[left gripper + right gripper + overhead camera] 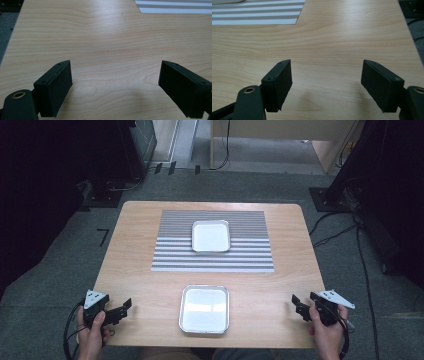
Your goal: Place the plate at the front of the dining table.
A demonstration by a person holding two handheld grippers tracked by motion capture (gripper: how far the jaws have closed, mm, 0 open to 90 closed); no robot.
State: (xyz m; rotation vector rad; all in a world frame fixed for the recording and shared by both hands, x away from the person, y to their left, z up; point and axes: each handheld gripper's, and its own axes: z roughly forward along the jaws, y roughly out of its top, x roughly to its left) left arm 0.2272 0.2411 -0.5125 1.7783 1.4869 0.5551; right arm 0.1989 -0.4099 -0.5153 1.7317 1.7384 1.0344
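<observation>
Two shallow metal trays lie on the wooden table (140,270). The near tray (204,309) sits close to the front edge, and the far tray (211,236) rests on a grey-and-white striped mat (250,247). Both trays look bare inside. My left gripper (121,311) is held at the front left corner, open, with only table wood (112,62) between its jaws (115,87). At the front right corner my right gripper (301,304) is open too, over bare wood (327,85).
The striped mat's corner (175,6) appears at the top of the left gripper view, and its edge (257,15) in the right gripper view. Grey carpet surrounds the table, with cables (367,270) on the right and dark equipment stands (125,160) behind.
</observation>
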